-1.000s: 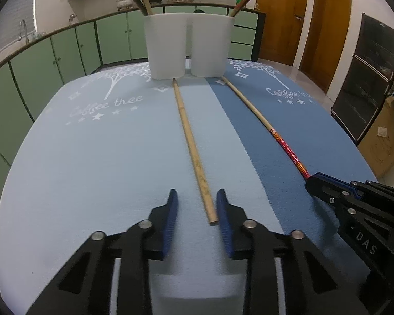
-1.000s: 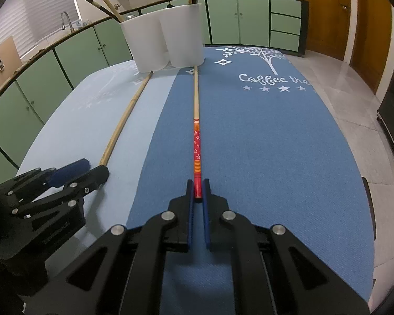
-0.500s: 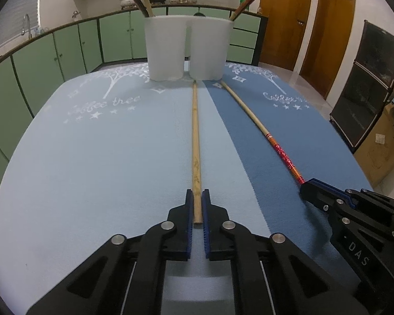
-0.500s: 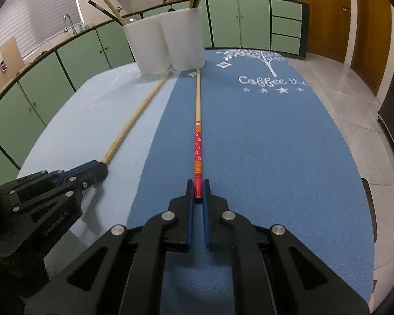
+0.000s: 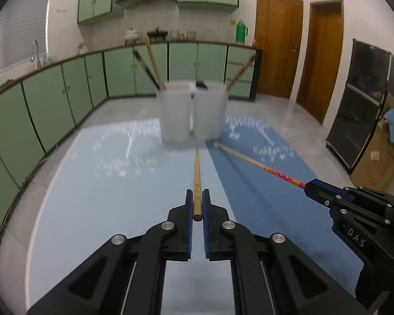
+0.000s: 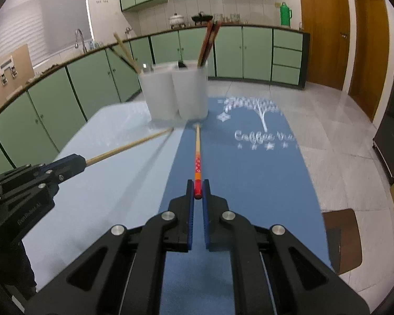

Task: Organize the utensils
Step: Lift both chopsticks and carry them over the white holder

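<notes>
My left gripper (image 5: 197, 202) is shut on the near end of a plain wooden chopstick (image 5: 196, 173) and holds it lifted, its tip toward two white cups (image 5: 193, 111). My right gripper (image 6: 197, 190) is shut on the red end of a red-patterned chopstick (image 6: 197, 155), also lifted and aimed at the white cups (image 6: 176, 93). Each gripper shows in the other's view: the right gripper (image 5: 311, 186) and the left gripper (image 6: 78, 161). The left cup holds light and dark sticks (image 5: 151, 64); the right cup holds reddish sticks (image 6: 208, 42).
The table carries a light blue and dark blue mat (image 6: 249, 183) with white tree print. Green cabinets (image 5: 65, 92) run behind and to the left. Wooden doors (image 5: 278, 44) and a dark cabinet (image 5: 367, 99) stand to the right. A brown chair seat (image 6: 341, 239) is by the table's right edge.
Both grippers have risen off the mat with their chopsticks and tilted up. The left gripper went from open around the wooden stick to shut on it. The view is motion-blurred.
</notes>
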Demonstrator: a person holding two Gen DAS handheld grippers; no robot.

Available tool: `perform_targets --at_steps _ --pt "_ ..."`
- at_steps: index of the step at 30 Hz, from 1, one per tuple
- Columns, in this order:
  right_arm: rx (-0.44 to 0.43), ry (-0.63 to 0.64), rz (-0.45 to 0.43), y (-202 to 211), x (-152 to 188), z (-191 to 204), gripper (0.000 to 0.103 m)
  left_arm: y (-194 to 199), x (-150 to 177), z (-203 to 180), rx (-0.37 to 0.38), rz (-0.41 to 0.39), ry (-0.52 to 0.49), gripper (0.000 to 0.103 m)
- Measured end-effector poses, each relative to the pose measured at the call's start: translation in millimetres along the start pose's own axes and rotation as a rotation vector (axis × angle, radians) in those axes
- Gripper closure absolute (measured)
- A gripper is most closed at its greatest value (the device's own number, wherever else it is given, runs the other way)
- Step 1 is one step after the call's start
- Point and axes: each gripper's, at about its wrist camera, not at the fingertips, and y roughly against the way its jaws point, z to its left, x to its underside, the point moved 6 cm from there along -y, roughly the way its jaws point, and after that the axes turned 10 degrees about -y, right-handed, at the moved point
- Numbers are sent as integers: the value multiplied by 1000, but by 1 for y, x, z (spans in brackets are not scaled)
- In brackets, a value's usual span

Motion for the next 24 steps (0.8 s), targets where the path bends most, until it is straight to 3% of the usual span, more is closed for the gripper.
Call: perform_targets --at_steps 10,24 --pt "-62 55 -92 35 -61 17 98 29 -55 15 0 -122 -16 96" --pt "-133 128 -131 43 -152 50 98 23 -118 20 63 -178 -76 97"
